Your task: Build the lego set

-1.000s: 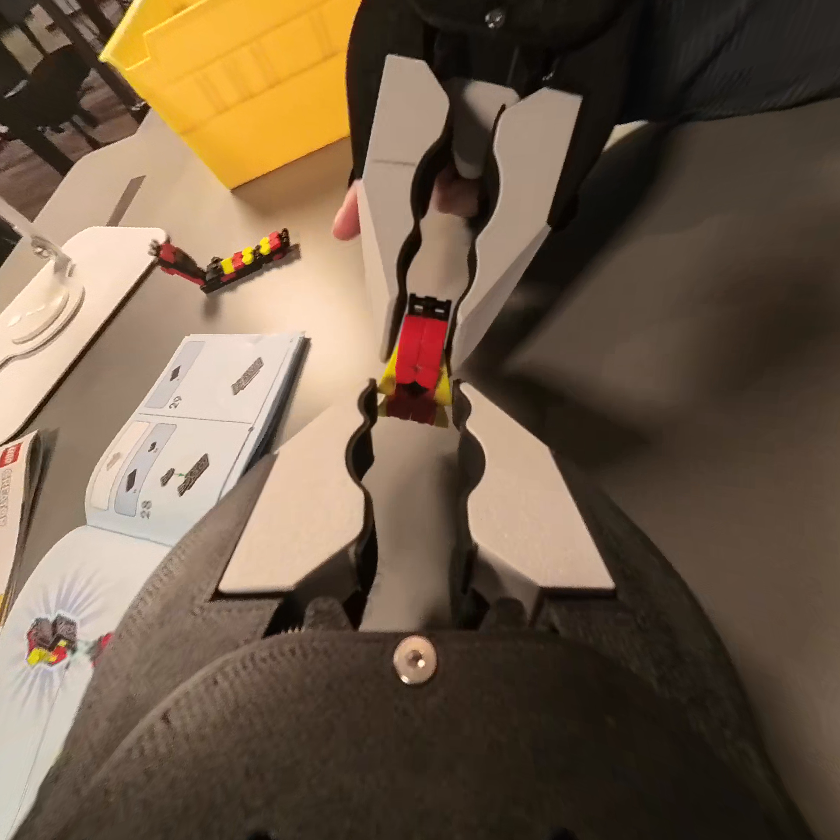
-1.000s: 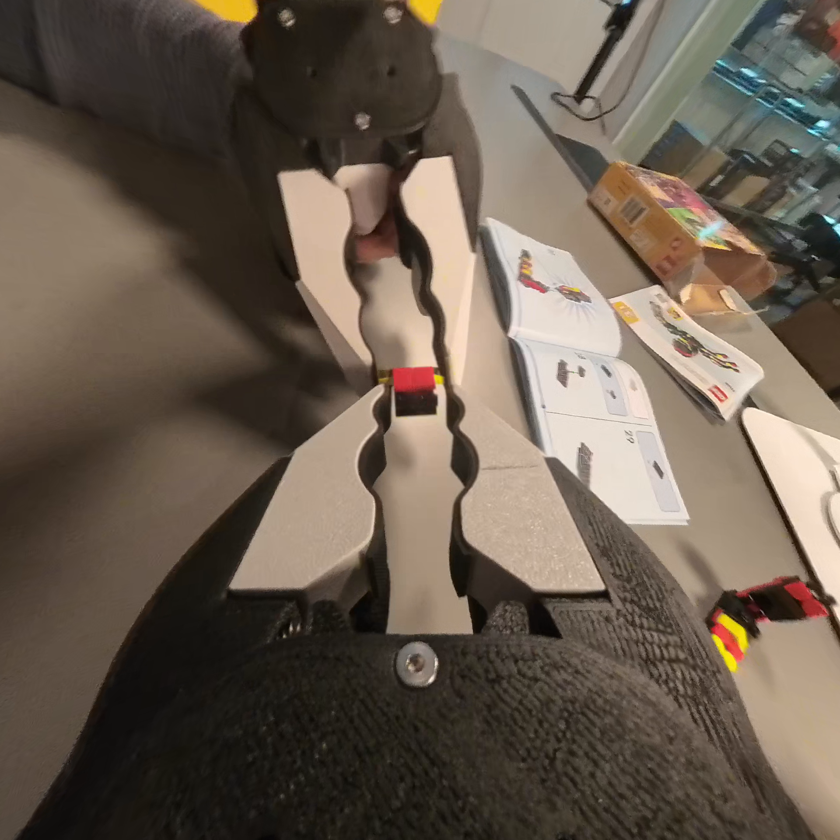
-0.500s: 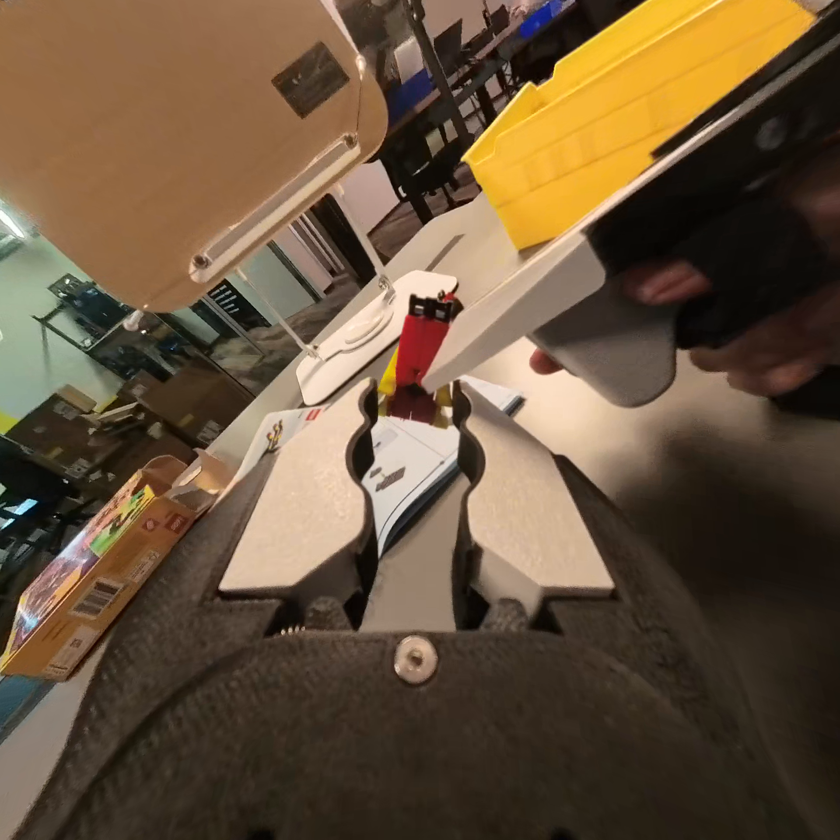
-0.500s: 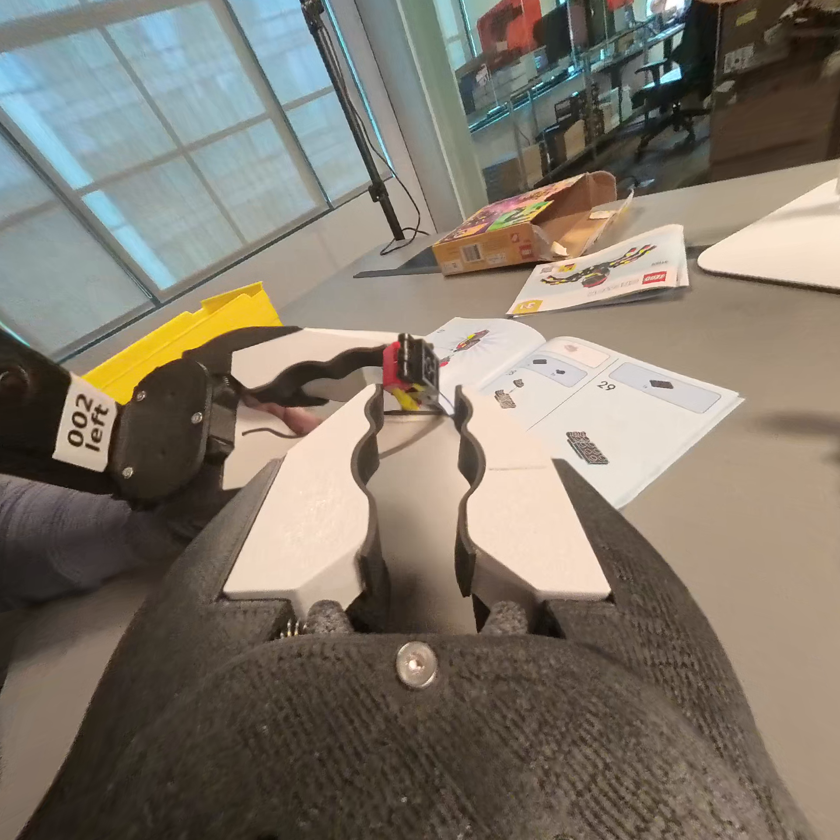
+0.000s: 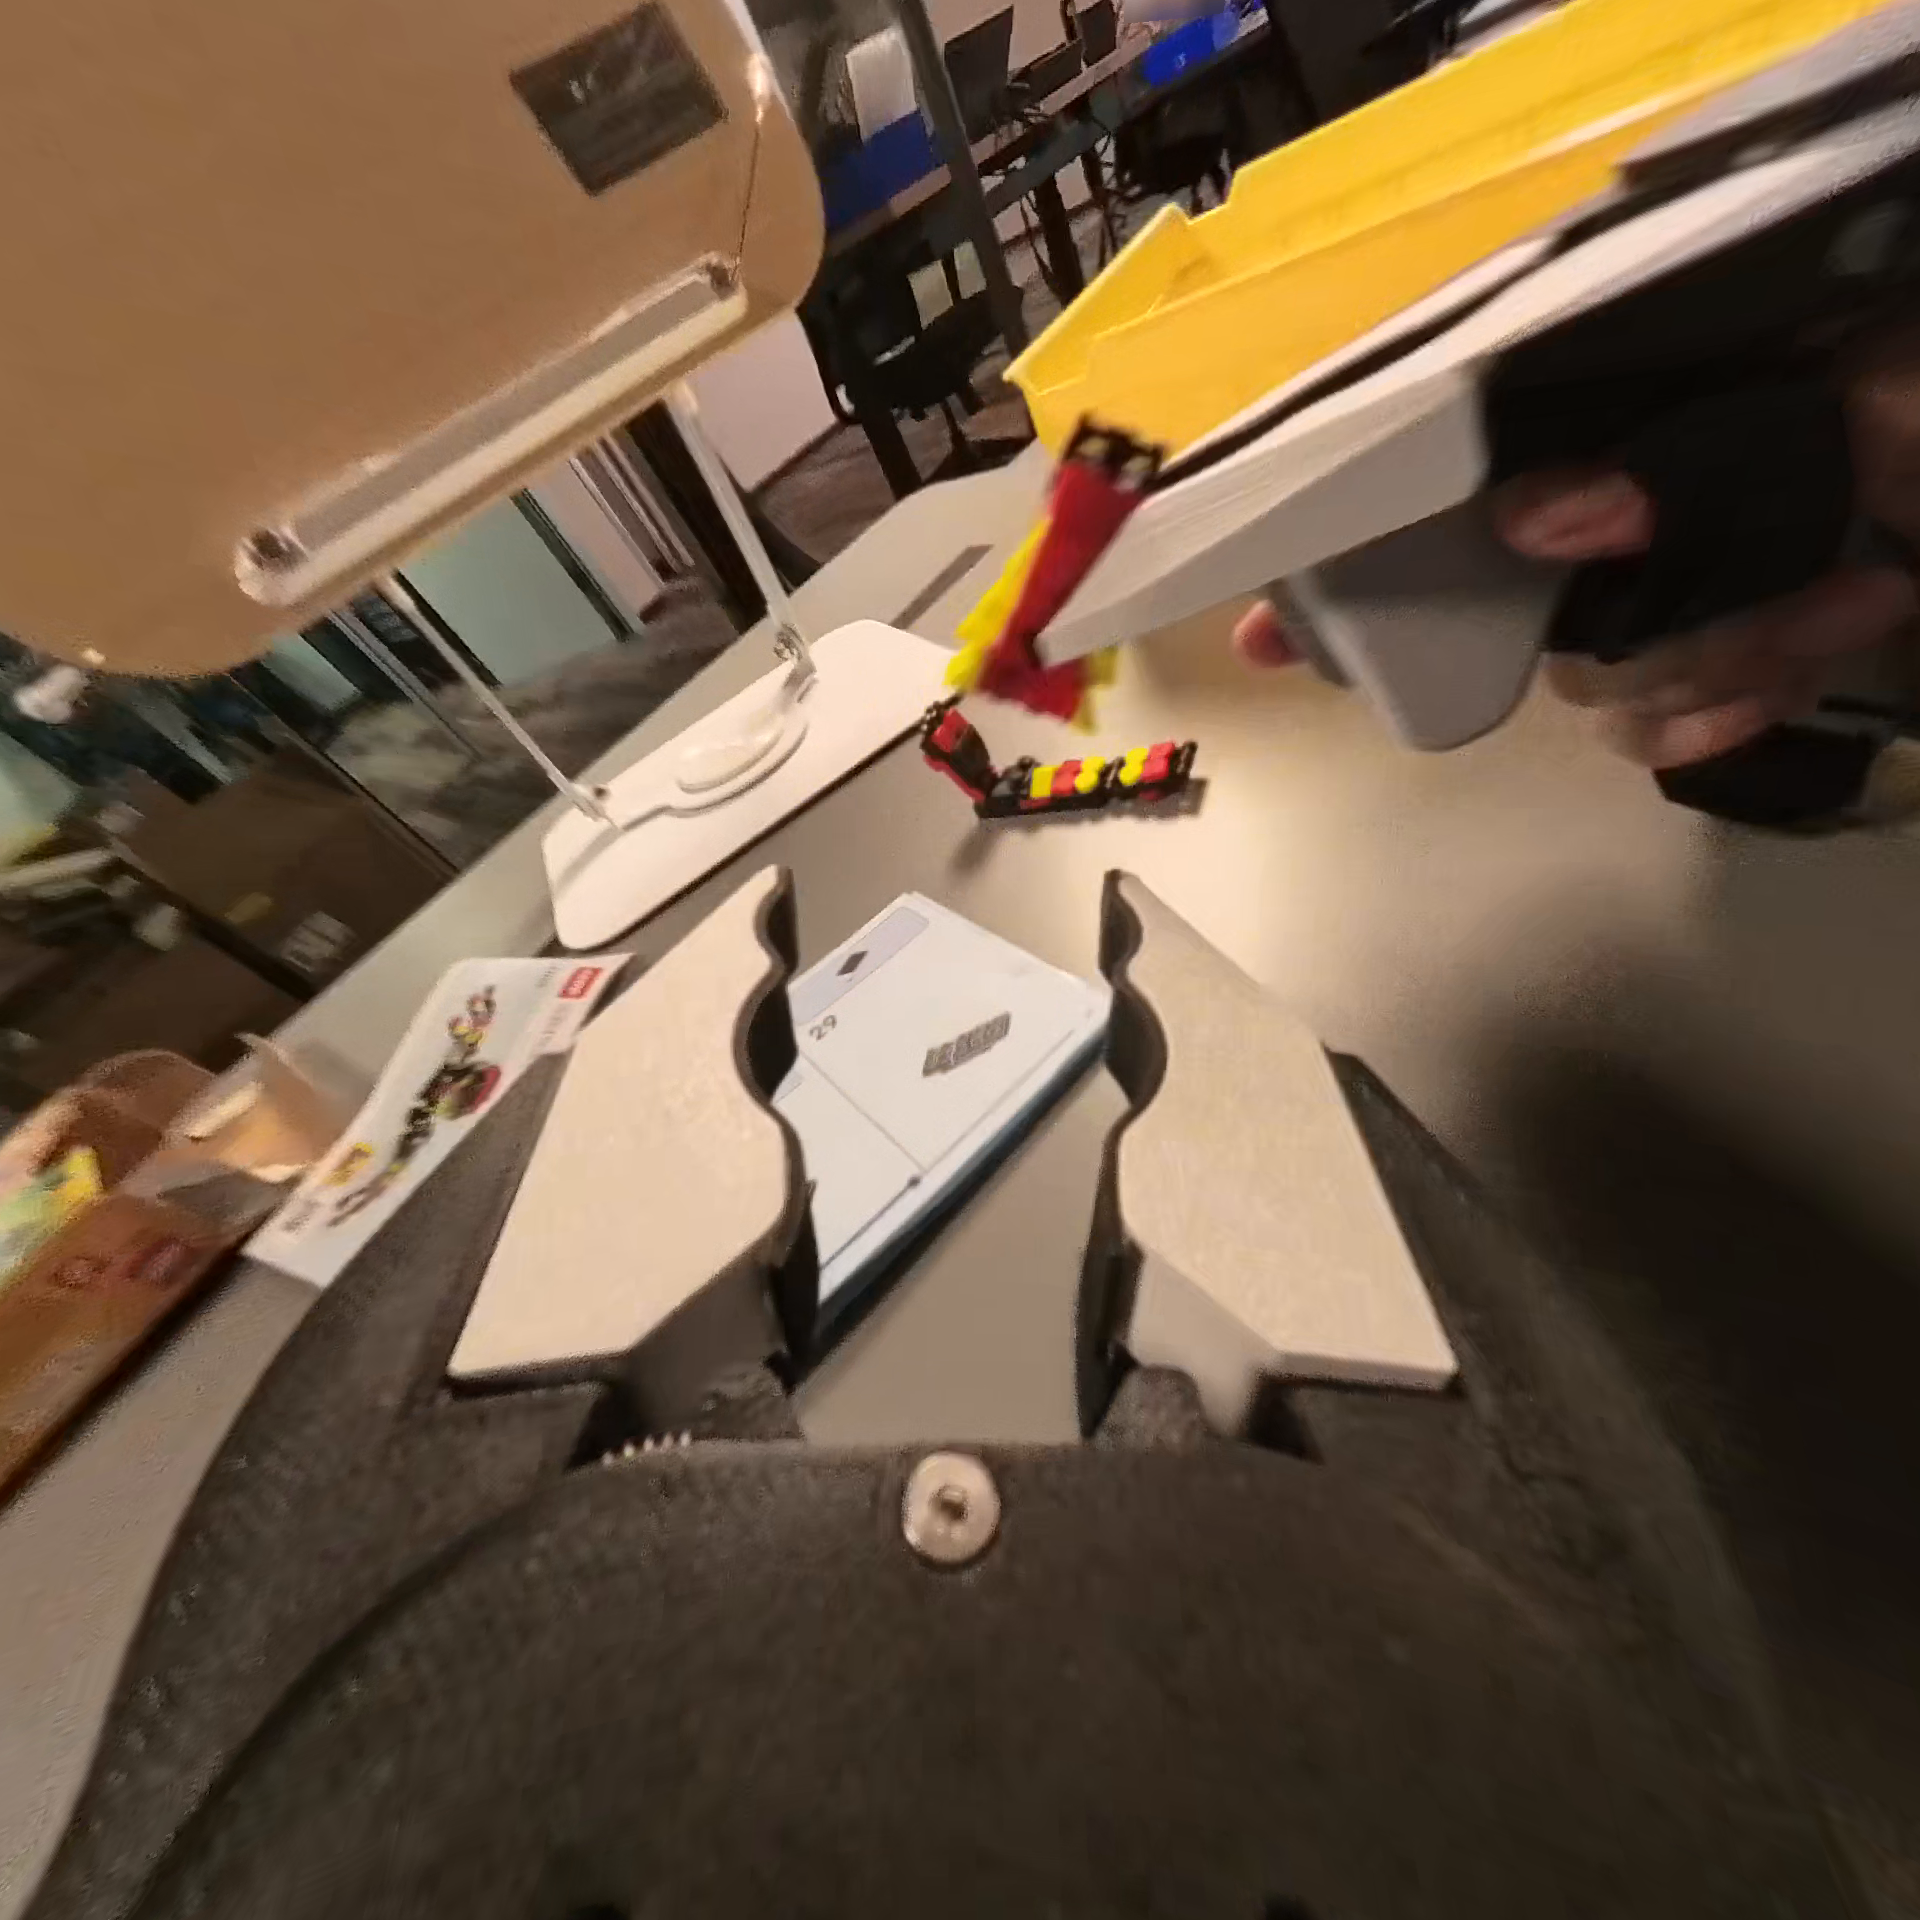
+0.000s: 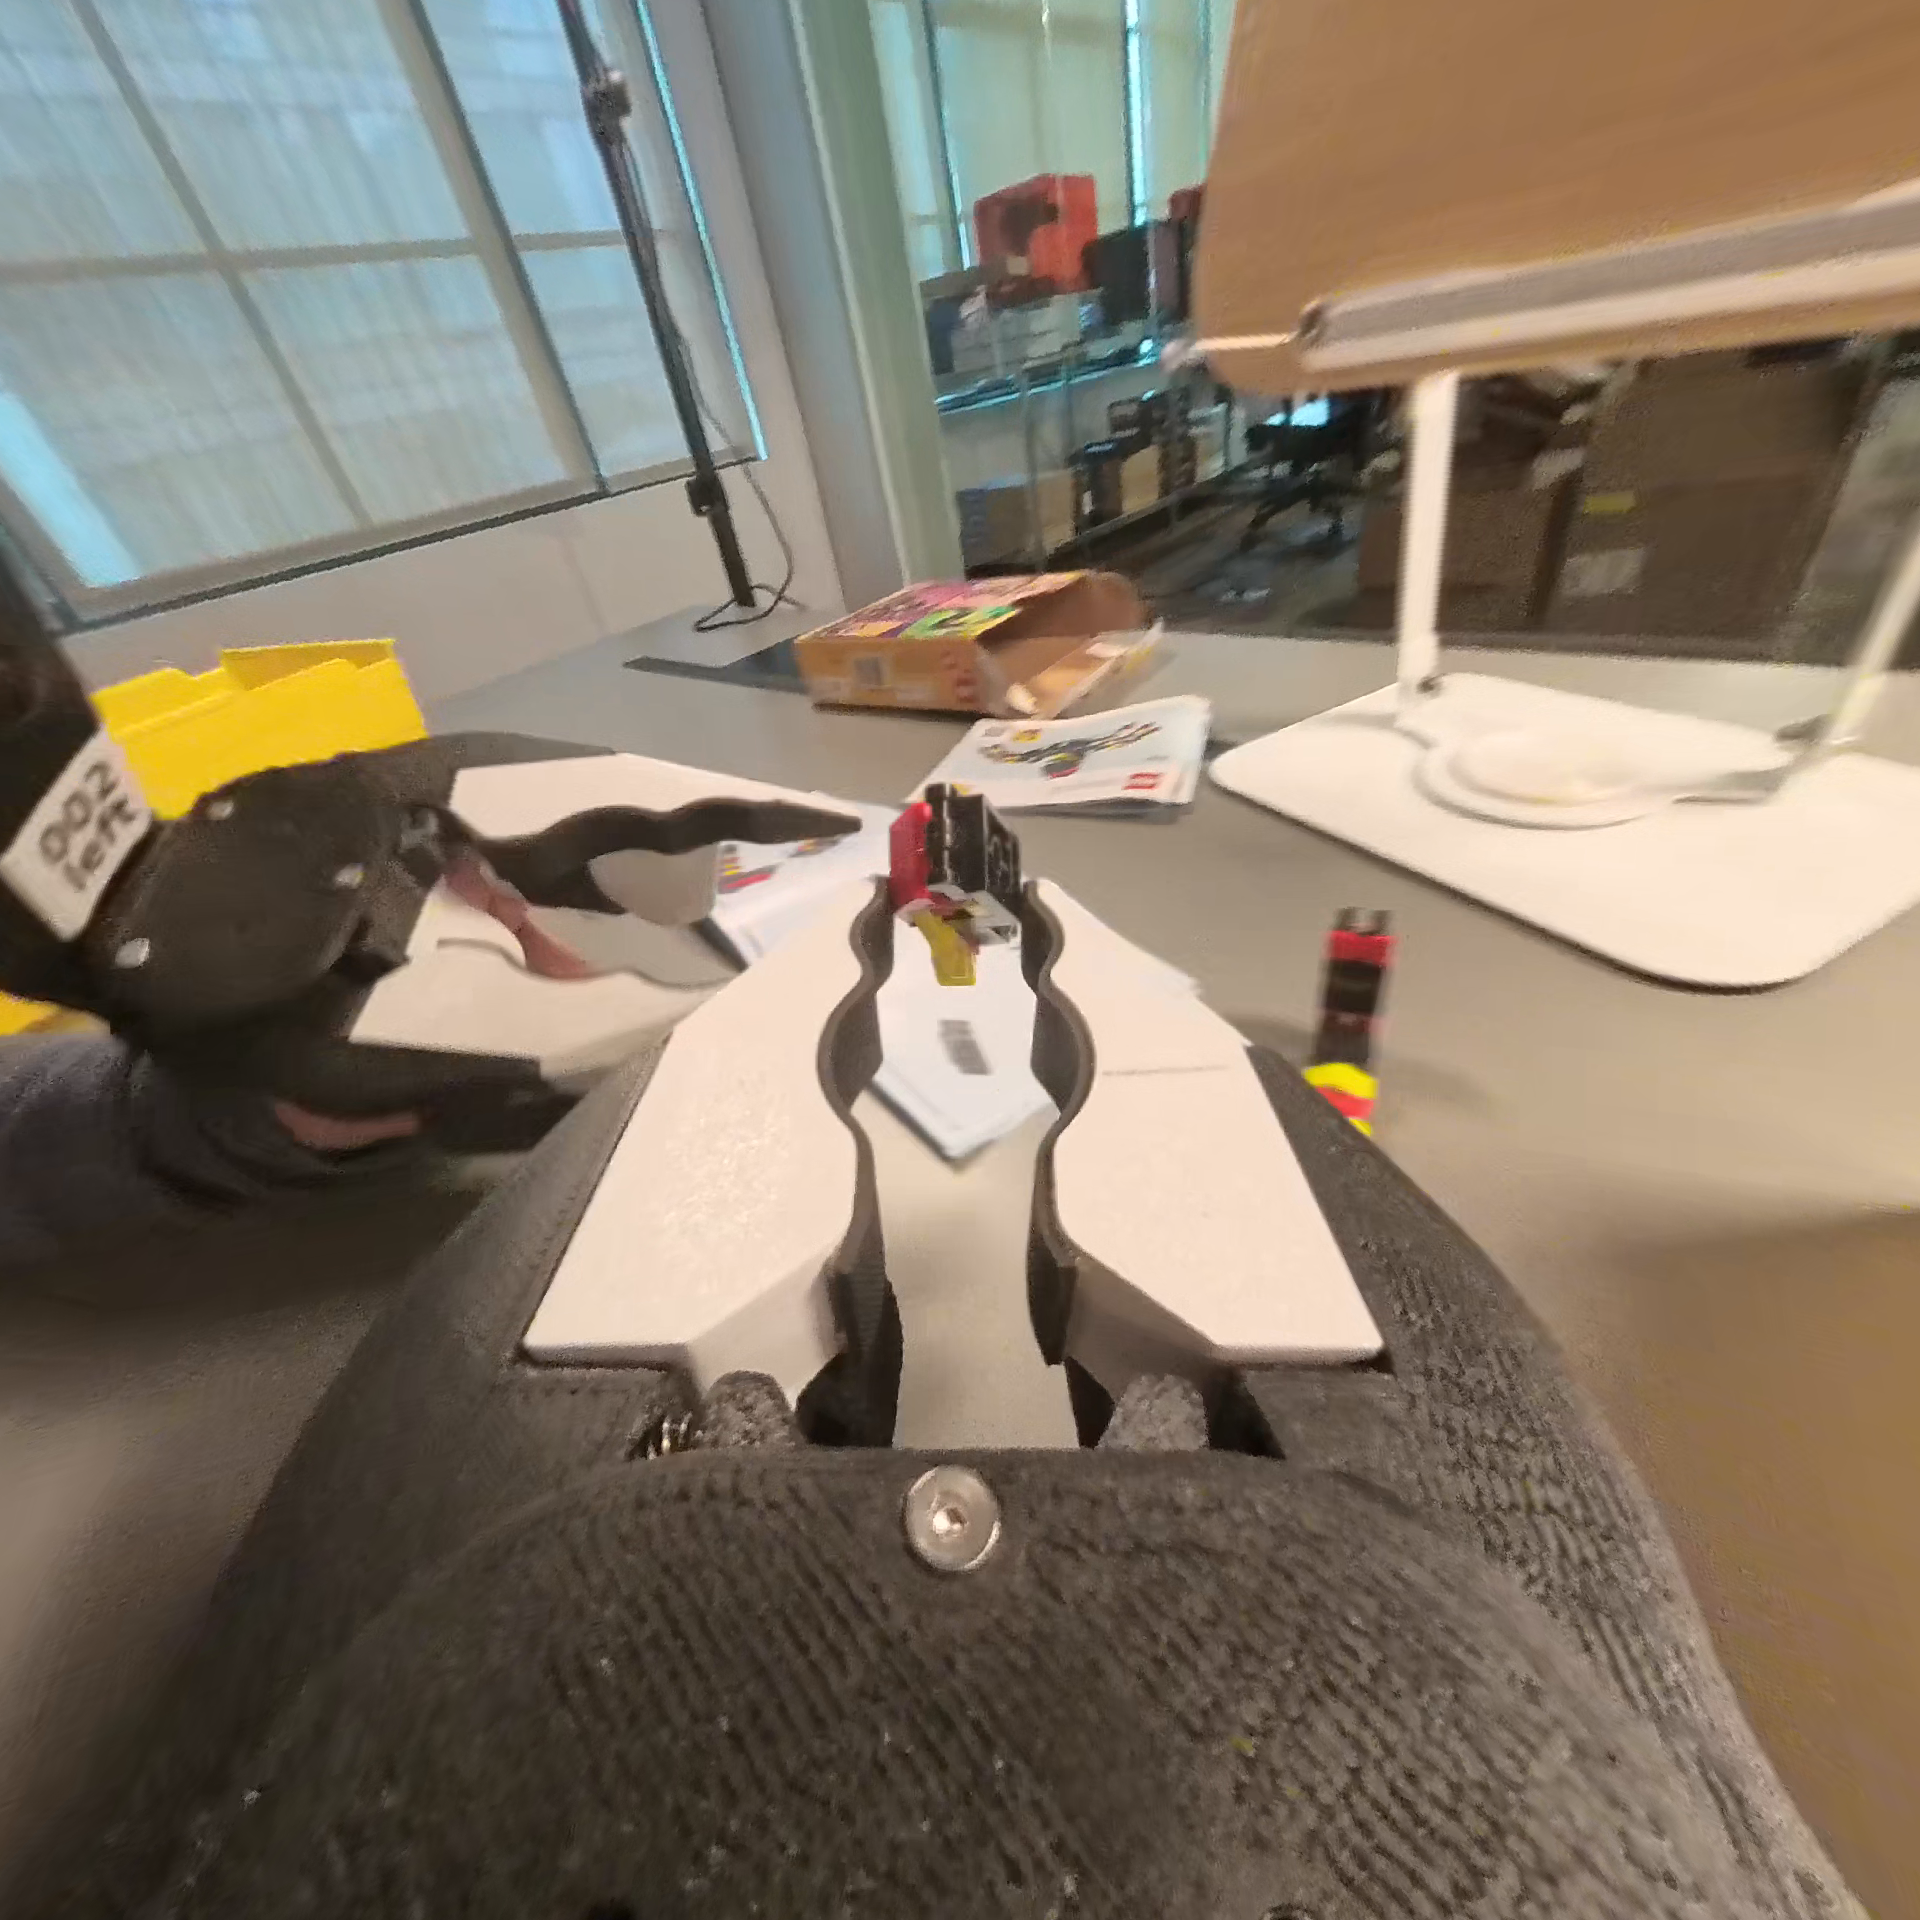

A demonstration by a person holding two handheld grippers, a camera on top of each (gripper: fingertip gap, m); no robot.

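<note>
While our left gripper [image 5: 945, 935] hangs wide apart and empty above the grey table [image 5: 1351, 987], our right gripper [image 6: 951, 914] is closed on a small red, yellow and black lego piece [image 6: 951, 862], pinched at its fingertips.

From the left wrist view, that lego piece [image 5: 1049, 582] sits at about one o'clock, raised off the table. Just below it, at twelve o'clock, a second lego assembly [image 5: 1060, 769] of black, red and yellow bricks lies flat on the table. An open instruction booklet [image 5: 935, 1060] lies between our left gripper's fingers, lower down. A white lamp base [image 5: 727, 790] stands at eleven o'clock, a yellow bin [image 5: 1299, 260] at one o'clock, and a cardboard box [image 5: 73, 1247] at nine o'clock.
</note>
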